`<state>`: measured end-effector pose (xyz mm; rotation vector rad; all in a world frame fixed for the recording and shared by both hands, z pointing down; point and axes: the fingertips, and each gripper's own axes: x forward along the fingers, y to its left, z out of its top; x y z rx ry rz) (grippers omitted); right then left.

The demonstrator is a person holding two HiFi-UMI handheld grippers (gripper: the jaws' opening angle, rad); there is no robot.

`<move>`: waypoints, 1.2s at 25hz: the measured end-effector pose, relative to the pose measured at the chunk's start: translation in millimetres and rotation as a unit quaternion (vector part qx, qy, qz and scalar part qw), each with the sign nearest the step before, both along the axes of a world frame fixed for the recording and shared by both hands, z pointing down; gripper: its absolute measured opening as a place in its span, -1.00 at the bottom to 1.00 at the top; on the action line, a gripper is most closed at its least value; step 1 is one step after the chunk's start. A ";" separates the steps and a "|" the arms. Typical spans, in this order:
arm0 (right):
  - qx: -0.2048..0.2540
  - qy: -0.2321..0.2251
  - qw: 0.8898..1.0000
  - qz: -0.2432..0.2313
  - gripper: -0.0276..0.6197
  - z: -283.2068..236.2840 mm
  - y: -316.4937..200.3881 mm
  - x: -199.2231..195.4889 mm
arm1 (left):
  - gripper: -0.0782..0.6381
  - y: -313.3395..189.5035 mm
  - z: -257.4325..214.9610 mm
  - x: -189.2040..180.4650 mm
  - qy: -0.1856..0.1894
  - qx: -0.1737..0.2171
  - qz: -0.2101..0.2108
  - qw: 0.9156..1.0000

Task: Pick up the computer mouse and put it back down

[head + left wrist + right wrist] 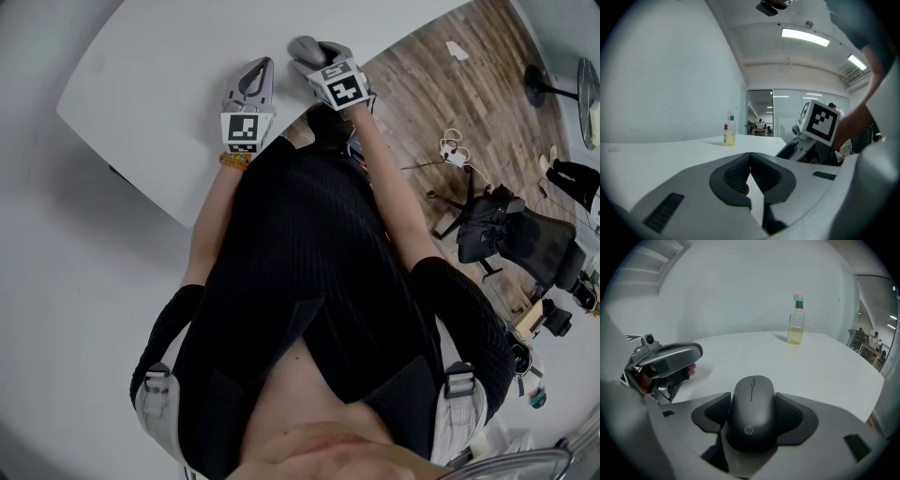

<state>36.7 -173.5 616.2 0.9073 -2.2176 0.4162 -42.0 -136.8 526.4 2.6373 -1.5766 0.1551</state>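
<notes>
We have our right claw (753, 401) clamped on the computer mouse (751, 416), which sits squeezed between its jaws over the white bench (825, 366). Our left claw (750, 165), just to its left, is closed and empty.

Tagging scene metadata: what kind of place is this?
Probably an open-plan office. There is a big white table and a black chair on a wood floor. Glass partitions show people at desks beyond, under strip lights.
</notes>
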 end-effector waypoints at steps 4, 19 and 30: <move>-0.003 0.004 1.000 0.003 -0.06 -0.1 0.1 1.0 | -0.75 0.0 0.4 -0.5 0.000 -0.001 0.000 1.000; 0.009 -0.003 1.000 0.013 -0.05 -2.3 -2.1 2.1 | -0.75 -2.5 -0.1 0.9 0.001 0.000 0.000 1.000; 0.016 -0.006 1.000 0.017 -0.05 -2.8 -5.4 5.5 | -0.75 -5.9 1.0 4.0 0.001 0.000 0.001 1.000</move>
